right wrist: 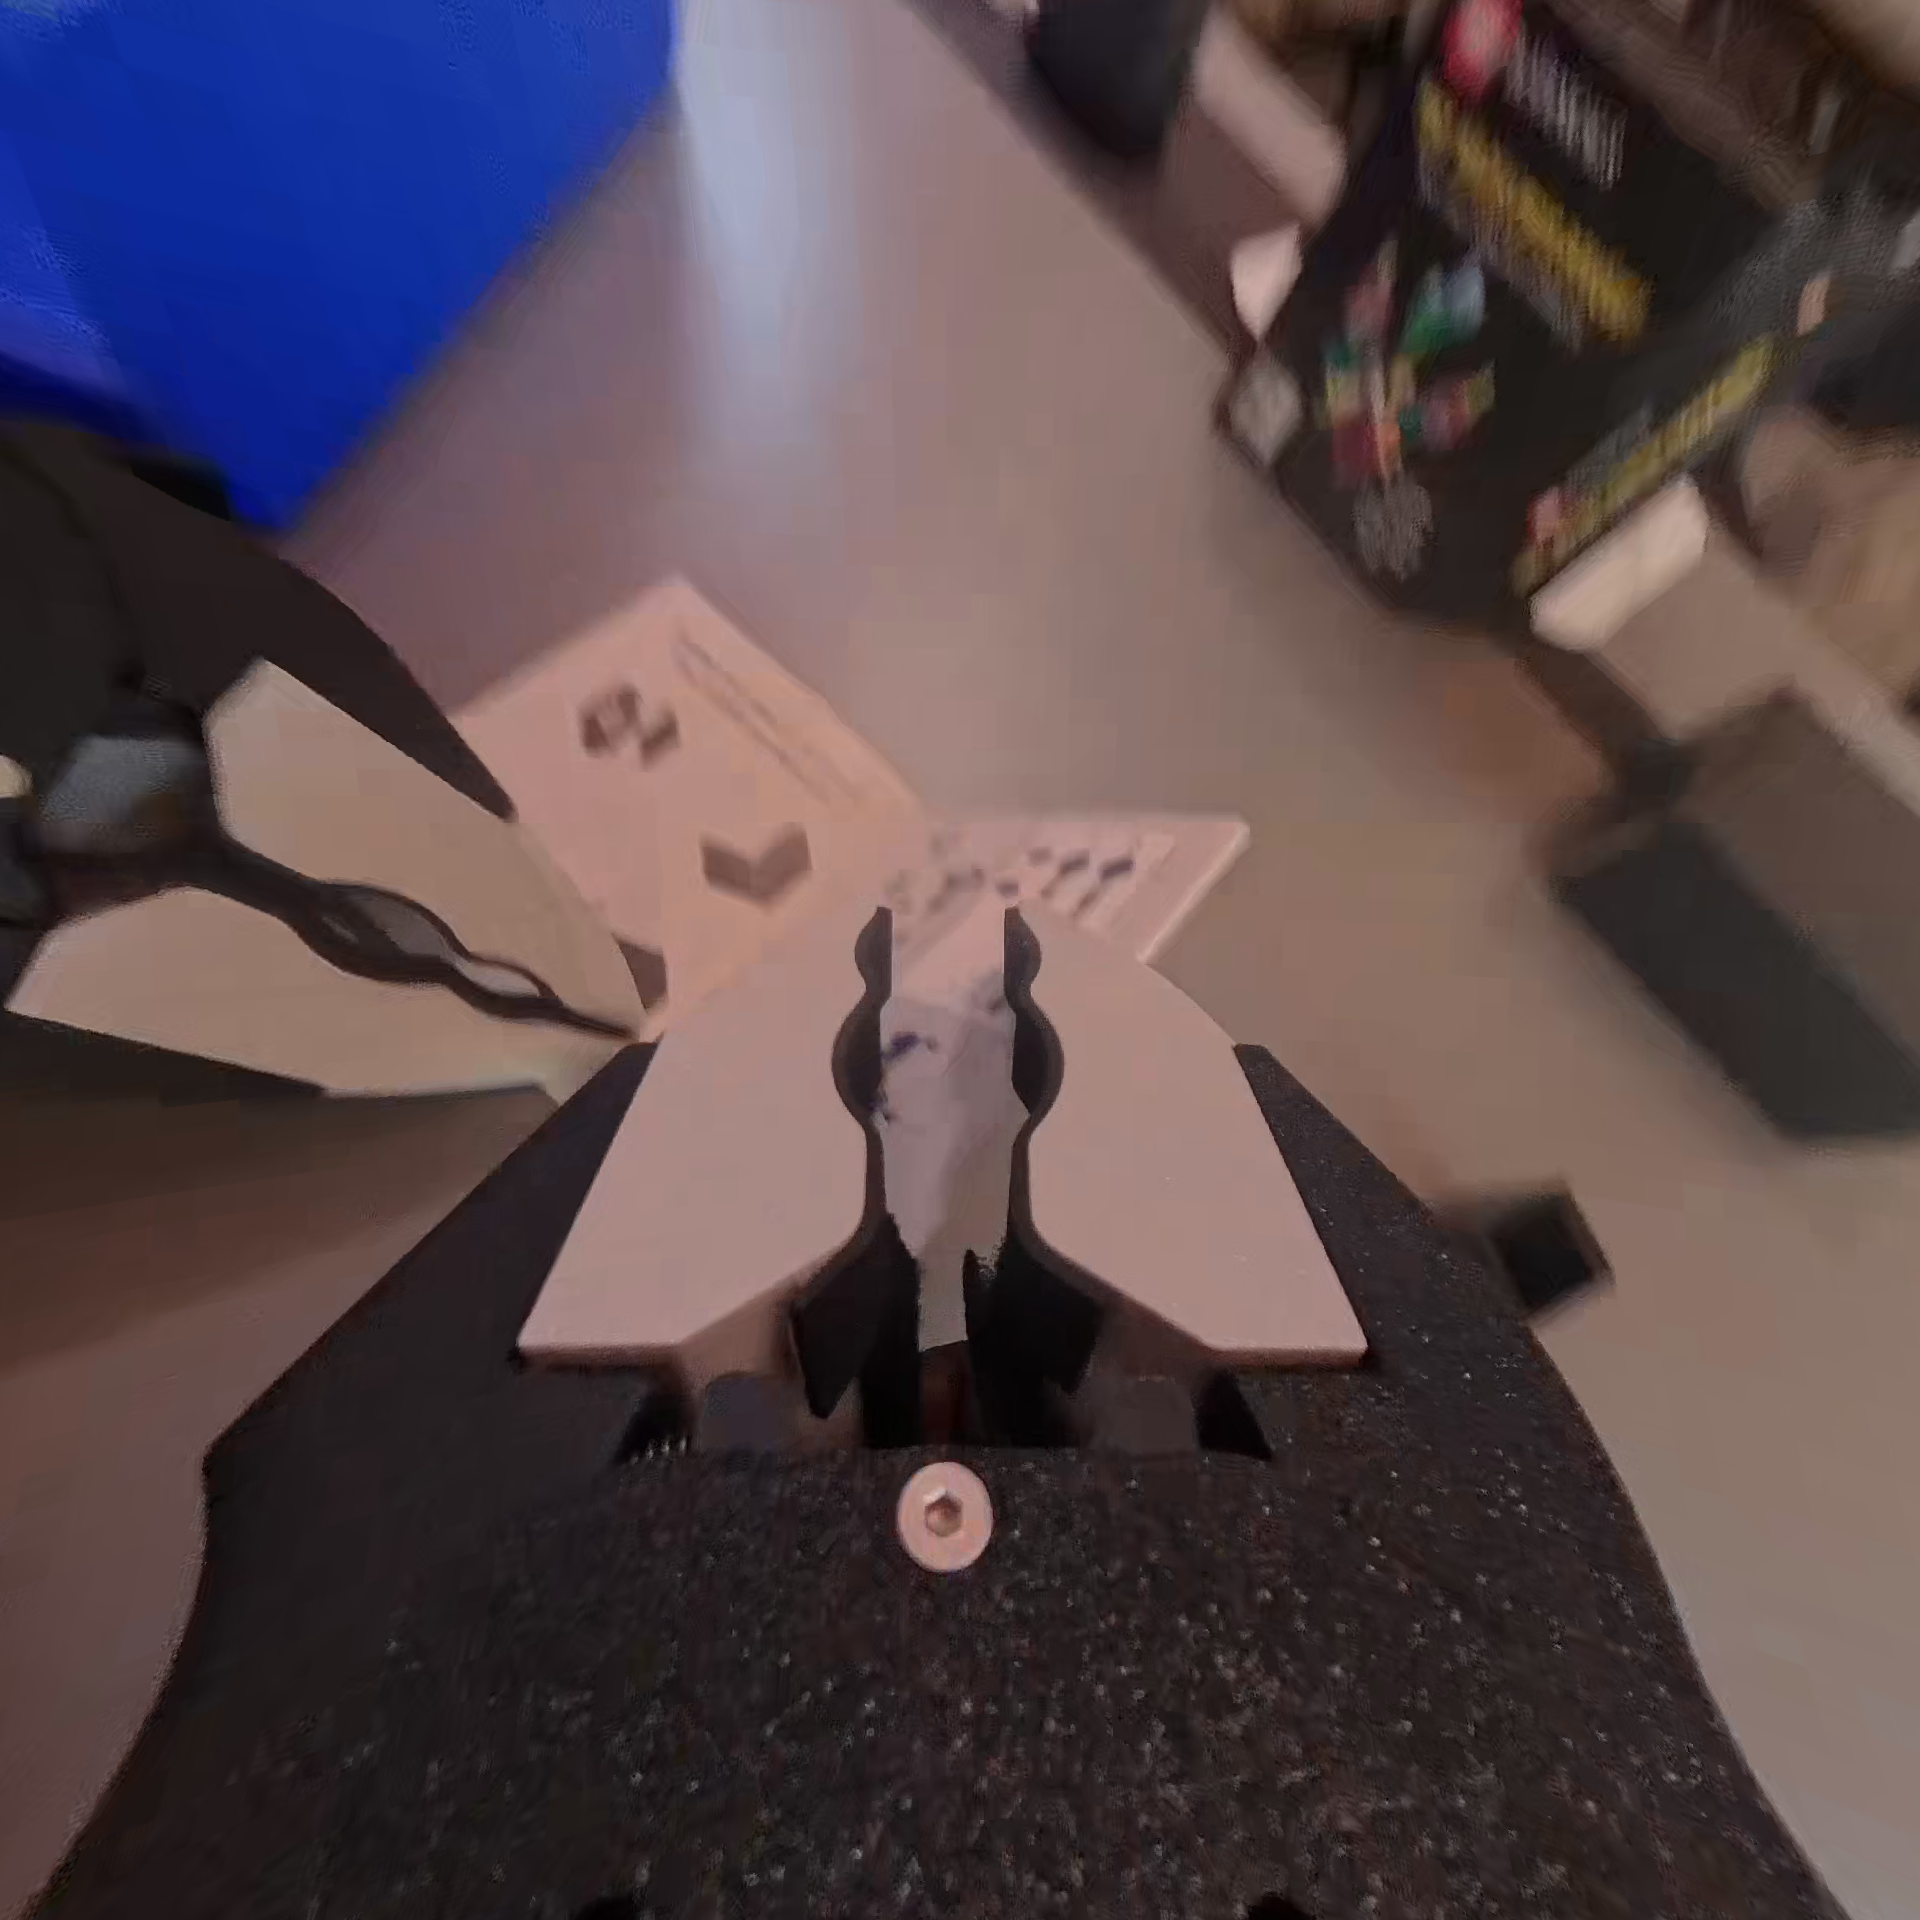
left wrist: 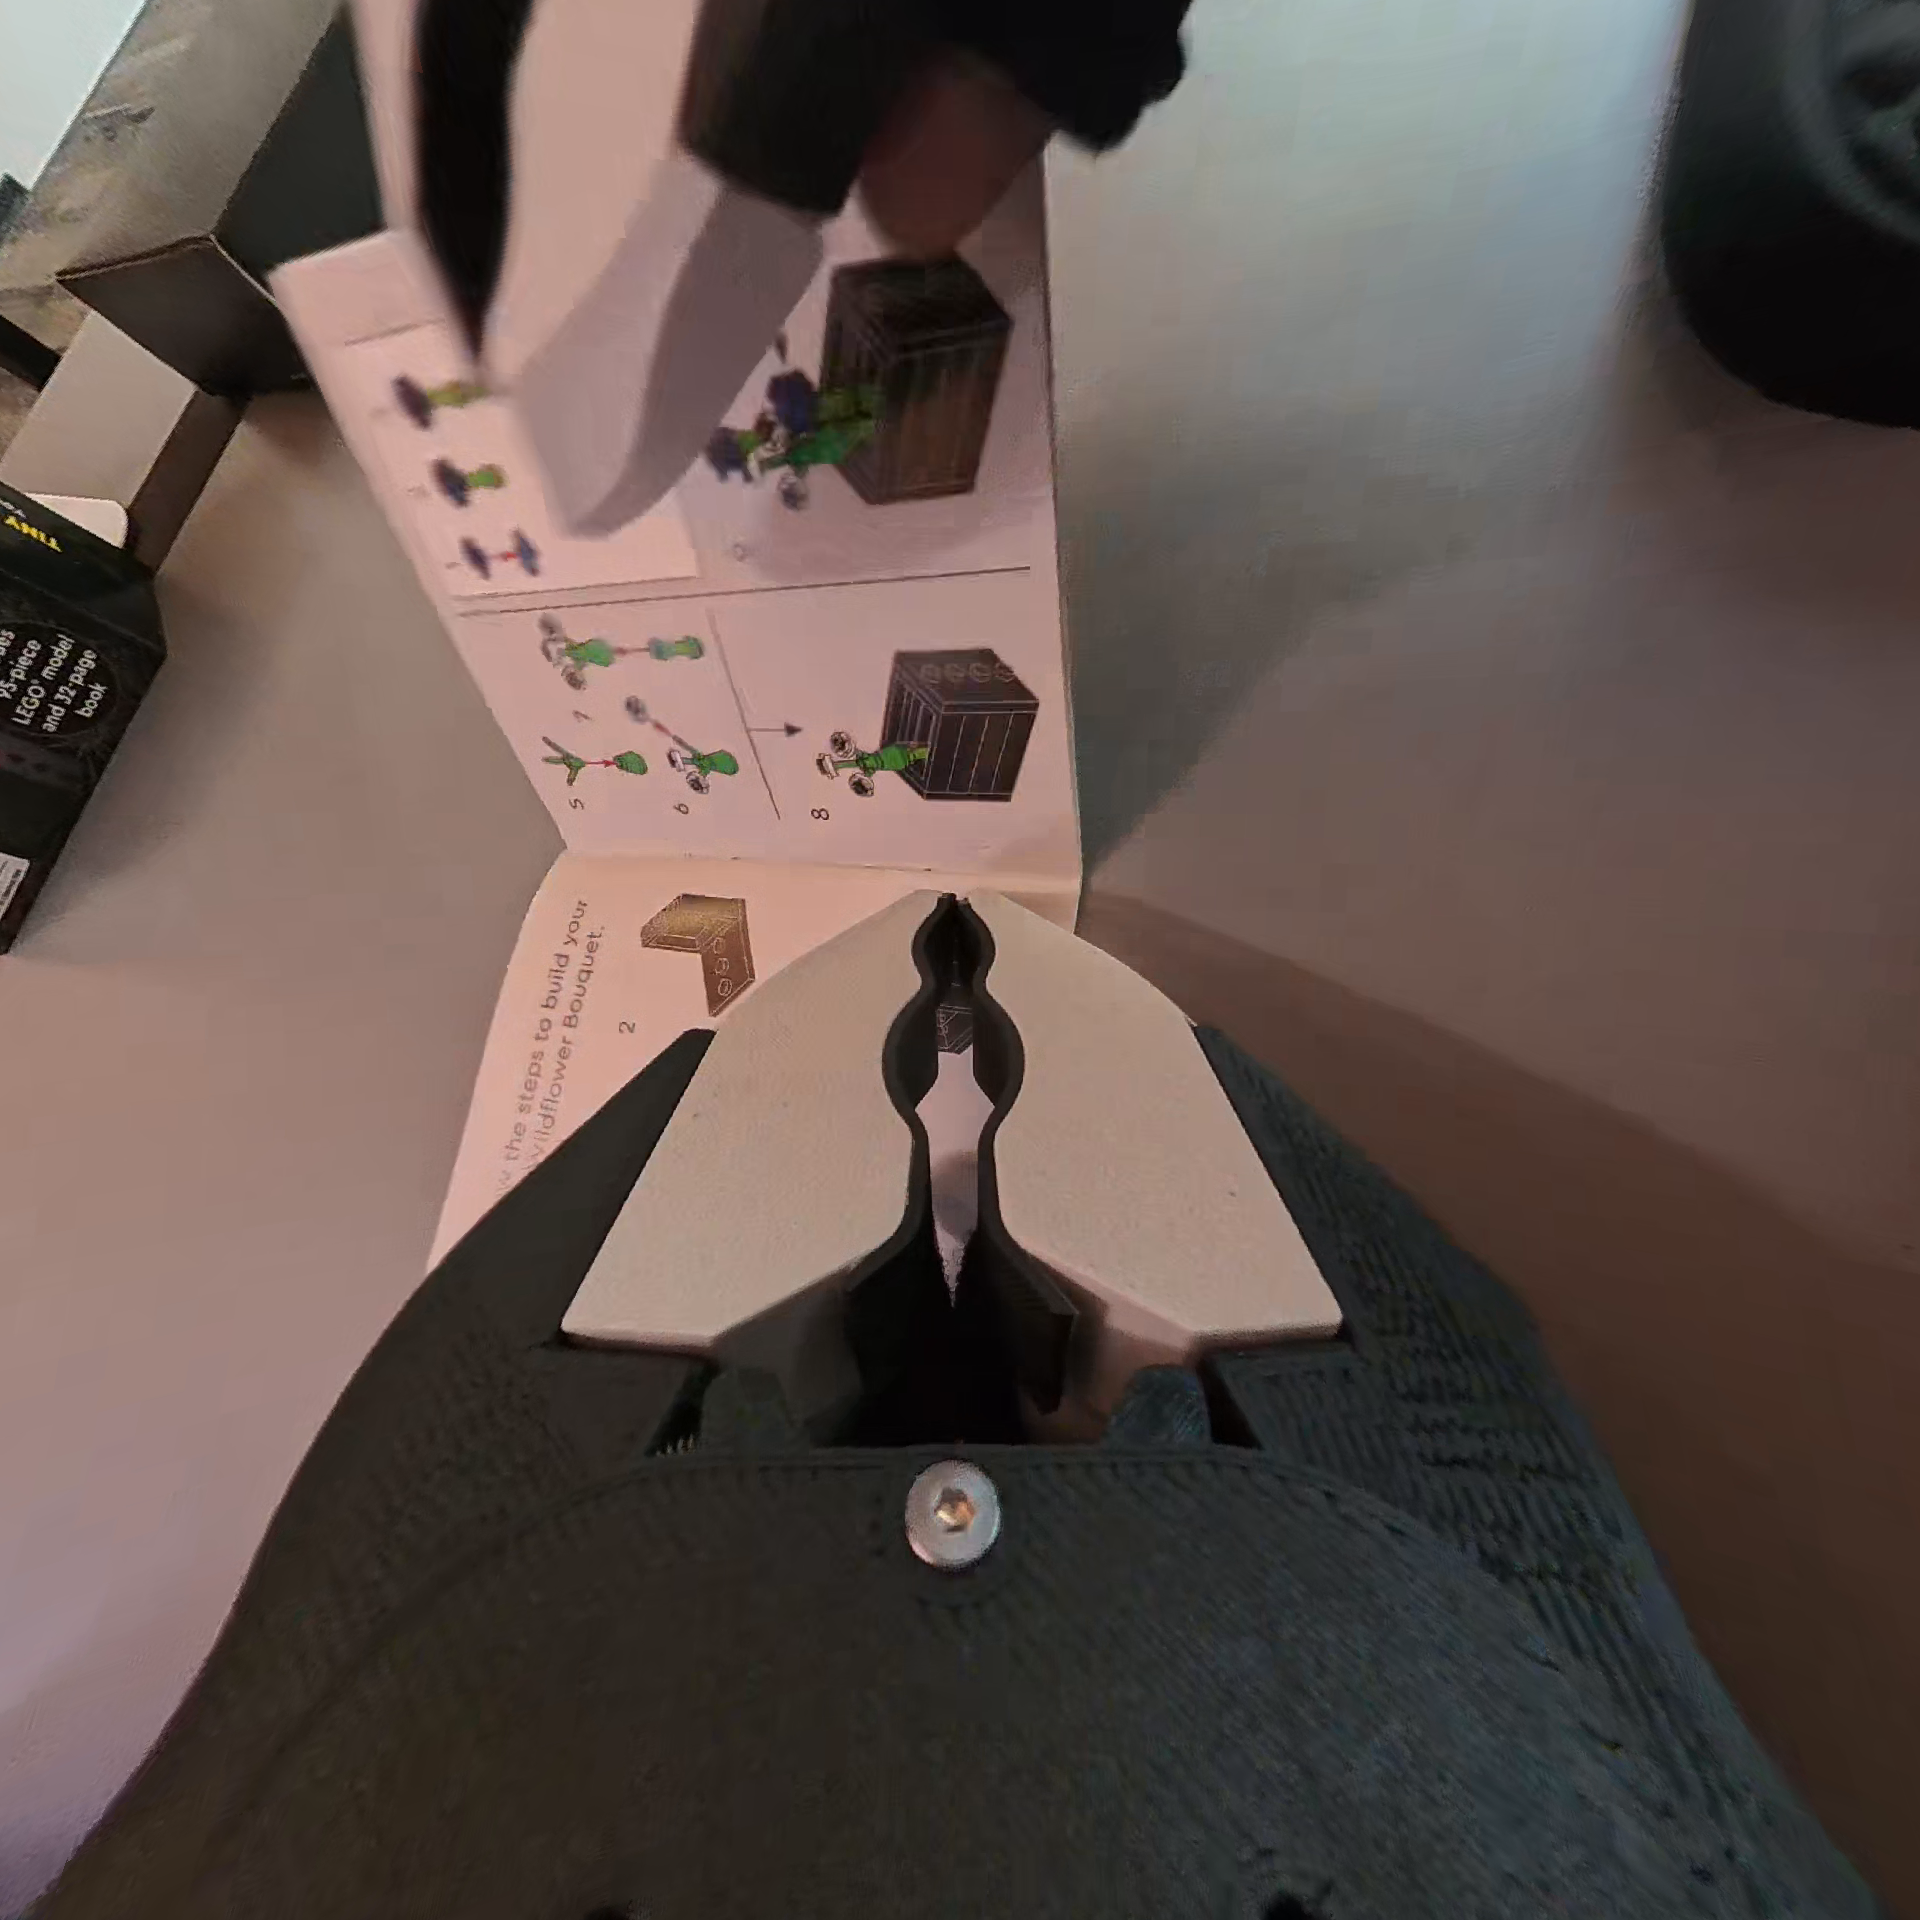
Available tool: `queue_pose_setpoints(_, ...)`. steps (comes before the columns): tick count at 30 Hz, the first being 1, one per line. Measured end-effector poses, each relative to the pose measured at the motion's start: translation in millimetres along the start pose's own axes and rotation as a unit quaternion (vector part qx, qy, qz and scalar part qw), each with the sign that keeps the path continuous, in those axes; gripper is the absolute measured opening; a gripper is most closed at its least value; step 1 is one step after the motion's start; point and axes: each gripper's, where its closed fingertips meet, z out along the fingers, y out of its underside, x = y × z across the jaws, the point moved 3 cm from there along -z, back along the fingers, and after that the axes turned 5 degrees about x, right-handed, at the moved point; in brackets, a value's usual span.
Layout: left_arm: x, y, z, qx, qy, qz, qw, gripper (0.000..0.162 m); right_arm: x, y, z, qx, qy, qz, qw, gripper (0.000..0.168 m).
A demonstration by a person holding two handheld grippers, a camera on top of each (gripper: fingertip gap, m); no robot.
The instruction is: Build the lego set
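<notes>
An open instruction booklet (left wrist: 831, 675) lies on the pale table, its far page tilted up; it also shows in the right wrist view (right wrist: 707, 748). My left gripper (left wrist: 951, 906) is shut, with its tips at the booklet's fold, over the near page. I cannot tell whether paper is nipped between them. It shows at the left of the right wrist view (right wrist: 623, 1027). My right gripper (right wrist: 943, 920) has its jaws a narrow gap apart, with printed paper showing through the gap. In the left wrist view it (left wrist: 530, 436) hovers blurred over the booklet's far page.
A black set box (left wrist: 62, 707) stands at the left and also shows in the right wrist view (right wrist: 1455, 343). An open dark carton (left wrist: 208, 312) is behind it. A small black brick (right wrist: 1538, 1257) lies at the right. A blue object (right wrist: 260, 208) and a dark round object (left wrist: 1808, 208) are farther back. The left gripper's tips are roughly 9 cm from the right gripper's. About 15 cm separates my right fingertips from the small black brick (right wrist: 1538, 1257).
</notes>
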Motion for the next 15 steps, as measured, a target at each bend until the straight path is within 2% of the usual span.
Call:
queue_pose_setpoints(1, 0.0, 1.0, -1.2, -0.002, 0.000, 0.001, 1.000, 0.000, -6.6, -5.1, 5.3, 0.040, -0.016, -0.023, 0.999, 0.011)
queue_pose_setpoints(3, -1.6, 3.9, -4.1, -0.005, -0.003, 0.001, 1.000, 0.000, -3.9, -0.2, 14.0, 0.058, 0.007, -0.044, 0.997, 0.008)
queue_pose_setpoints(8, -5.0, 6.6, -6.0, -0.004, 0.004, -0.022, 1.000, 0.000, 10.1, 42.5, 17.9, -0.042, 0.026, -0.039, 0.998, 0.015)
queue_pose_setpoints(11, -4.2, 5.9, -6.3, -0.004, 0.000, -0.001, 1.000, 0.000, 3.1, 59.9, 19.0, -0.075, 0.021, -0.094, 0.993, 0.012)
queue_pose_setpoints(12, -3.8, 5.7, -6.3, -0.005, -0.001, 0.002, 1.000, 0.000, -0.8, 64.1, 19.5, -0.086, 0.013, -0.101, 0.991, 0.006)
queue_pose_setpoints(15, -4.0, 5.9, -6.0, -0.006, 0.003, -0.010, 1.000, 0.000, -2.8, 64.2, 19.9, -0.094, 0.001, -0.069, 0.993, 0.002)
